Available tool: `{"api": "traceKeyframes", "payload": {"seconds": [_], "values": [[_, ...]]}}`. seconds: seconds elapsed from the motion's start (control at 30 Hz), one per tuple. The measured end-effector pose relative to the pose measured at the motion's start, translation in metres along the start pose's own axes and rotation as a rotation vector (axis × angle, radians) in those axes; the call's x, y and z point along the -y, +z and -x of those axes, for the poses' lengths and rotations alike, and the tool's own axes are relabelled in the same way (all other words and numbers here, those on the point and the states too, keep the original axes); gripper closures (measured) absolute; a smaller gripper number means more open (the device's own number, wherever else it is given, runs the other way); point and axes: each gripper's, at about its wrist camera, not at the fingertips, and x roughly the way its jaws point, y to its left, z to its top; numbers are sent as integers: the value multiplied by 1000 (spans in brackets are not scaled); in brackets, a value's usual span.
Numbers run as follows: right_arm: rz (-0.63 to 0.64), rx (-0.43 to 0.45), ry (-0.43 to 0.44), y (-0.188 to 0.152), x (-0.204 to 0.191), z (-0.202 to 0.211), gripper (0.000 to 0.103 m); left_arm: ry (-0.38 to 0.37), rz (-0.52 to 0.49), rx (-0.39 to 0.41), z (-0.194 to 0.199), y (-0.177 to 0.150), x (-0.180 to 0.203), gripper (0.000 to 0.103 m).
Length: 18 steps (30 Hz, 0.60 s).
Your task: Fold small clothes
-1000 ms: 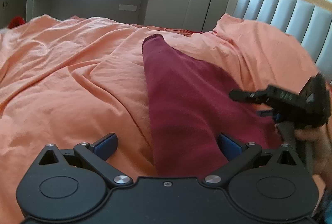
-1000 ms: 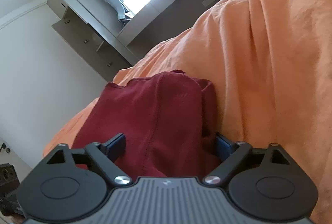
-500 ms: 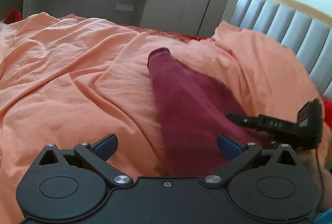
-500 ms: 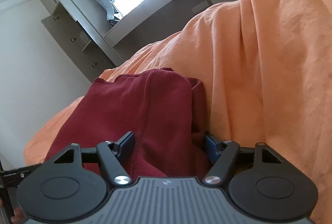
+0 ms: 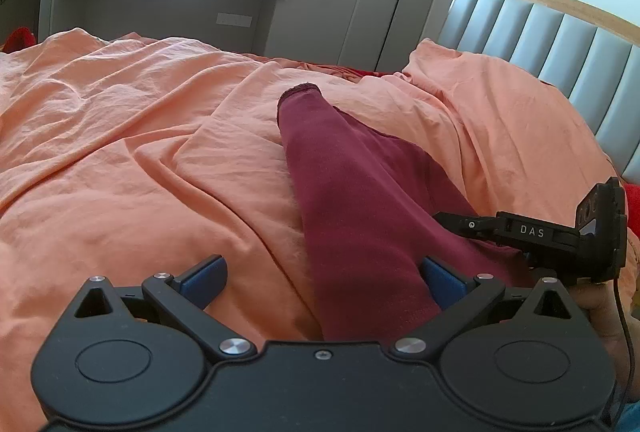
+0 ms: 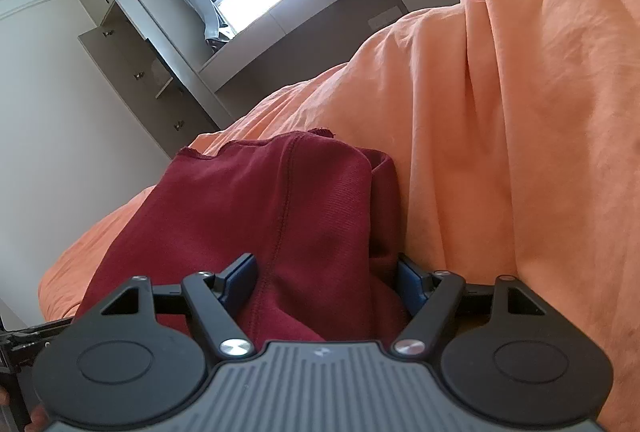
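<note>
Right claw straddles a bunched edge of the maroon garment on the orange bedspread, jaws opening, left claw spread wide over it; being soft, light and floppy, it probably wants pinching at a hem.

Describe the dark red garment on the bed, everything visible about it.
The dark red garment is a soft knit with a stitched seam down its length and a frayed-looking hem at the far end. It lies folded into a long band on the orange bedsheet. Its near end sits between the fingers of both the left gripper and the right gripper; the right jaws are opening, with cloth bunched between them.
</note>
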Motion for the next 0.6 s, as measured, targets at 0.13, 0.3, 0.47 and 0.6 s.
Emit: {"api": "traceKeyframes", "payload": {"seconds": [0.13, 0.3, 0.47, 0.6], "values": [[7, 10, -3, -2, -1, 2, 27, 3, -9, 4, -1, 0, 1, 0], [15, 18, -10, -4, -3, 4, 30, -5, -15, 3, -1, -1, 2, 1], [13, 22, 8, -5, -3, 7, 48, -79, -31, -20, -4, -2, 5, 12], [31, 35, -4, -7, -9, 10, 57, -143, -14, -53, -10, -2, 6, 28]]}}
